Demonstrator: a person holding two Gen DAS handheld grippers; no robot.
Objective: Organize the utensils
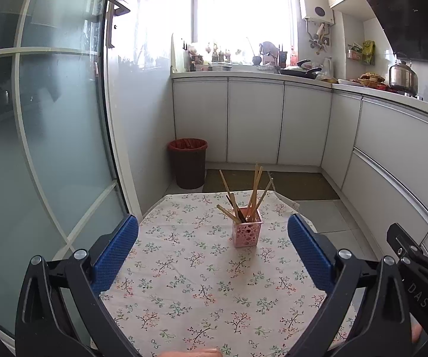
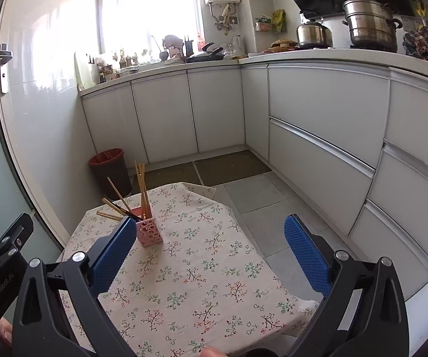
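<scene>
Both sets of jaws gape wide and empty: the left gripper [image 1: 213, 239] and right gripper [image 2: 211, 238] hover above the floral tablecloth [image 1: 190, 291]. At twelve o'clock from the left one, a pink holder [image 1: 246, 231] stands upright, chopsticks [image 1: 255, 192] fanning out.

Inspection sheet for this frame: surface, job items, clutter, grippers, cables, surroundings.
Surface: small table under a floral tablecloth.
Job's things: pink perforated holder upright on the cloth, with chopsticks standing in it, leaning in different directions; none lie loose on the cloth.
Clutter: nothing seen on the cloth beyond the holder.
Grippers: left gripper open, empty; right gripper open, empty. Neither touches the holder.
Cables: nothing seen.
Surroundings: red-lined waste bin on the floor beyond the table; white cabinets; steel pots on the counter; frosted glass door at left.
</scene>
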